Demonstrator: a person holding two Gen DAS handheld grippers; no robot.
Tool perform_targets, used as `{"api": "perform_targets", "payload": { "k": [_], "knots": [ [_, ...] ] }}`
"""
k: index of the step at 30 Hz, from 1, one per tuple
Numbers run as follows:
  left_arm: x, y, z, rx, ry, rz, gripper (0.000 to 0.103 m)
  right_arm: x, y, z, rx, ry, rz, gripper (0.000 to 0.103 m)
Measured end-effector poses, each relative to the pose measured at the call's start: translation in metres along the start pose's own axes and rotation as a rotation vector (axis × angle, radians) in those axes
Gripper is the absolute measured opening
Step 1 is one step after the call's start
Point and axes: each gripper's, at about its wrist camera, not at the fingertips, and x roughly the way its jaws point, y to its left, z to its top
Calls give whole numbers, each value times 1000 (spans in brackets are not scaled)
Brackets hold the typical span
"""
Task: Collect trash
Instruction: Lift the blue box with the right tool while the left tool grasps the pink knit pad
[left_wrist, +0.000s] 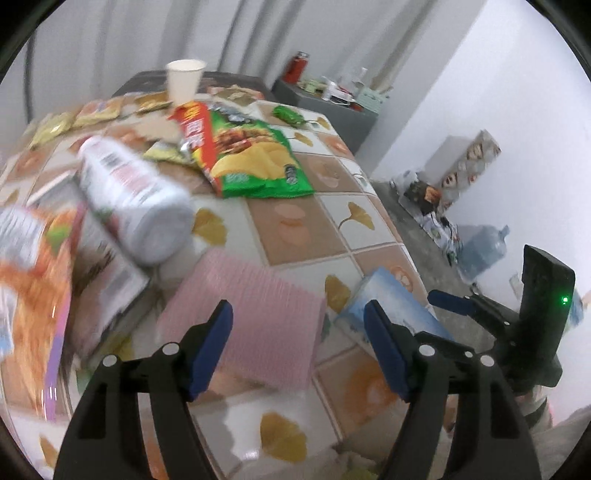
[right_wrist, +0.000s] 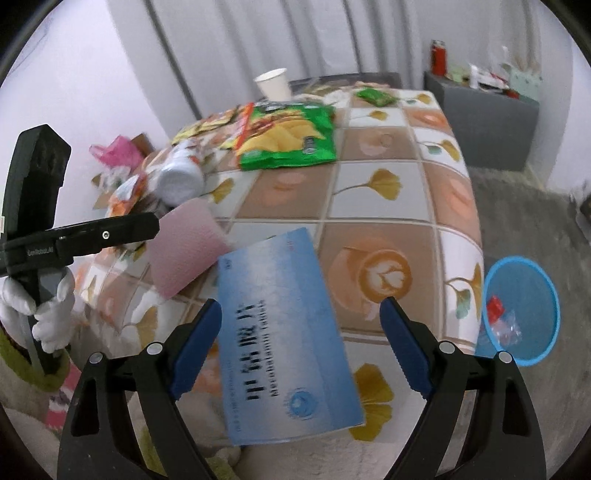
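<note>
Right tongs (right_wrist: 301, 339) gape wide, empty, blue box (right_wrist: 284, 332) lying between them; left tongs (left_wrist: 299, 339) open over pink pad (left_wrist: 247, 317).

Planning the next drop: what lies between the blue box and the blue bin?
In the right wrist view, only bare tablecloth to the table edge separates the blue box from the floor-standing blue bin.

Blk grippers (right_wrist: 301, 343), blue pads (right_wrist: 197, 343), white glove (right_wrist: 48, 310)
</note>
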Motion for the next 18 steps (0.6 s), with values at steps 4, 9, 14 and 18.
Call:
{"api": "perform_targets", "payload": {
  "k": [4,9,14,18],
  "knots": [
    [3,12,-14,-102,35,12,75,10,10,-2,-48,31,-40,84],
    [21,27,-13,-236,55,-5,76,18,8,1,-1,63,-17,79],
    [35,29,-1,-279,42,12,77,16,-2,3,67,70,0,69],
    [43,22,10,-241,28,73,79,15,-11,3,112,66,-7,69]
  ]
}}
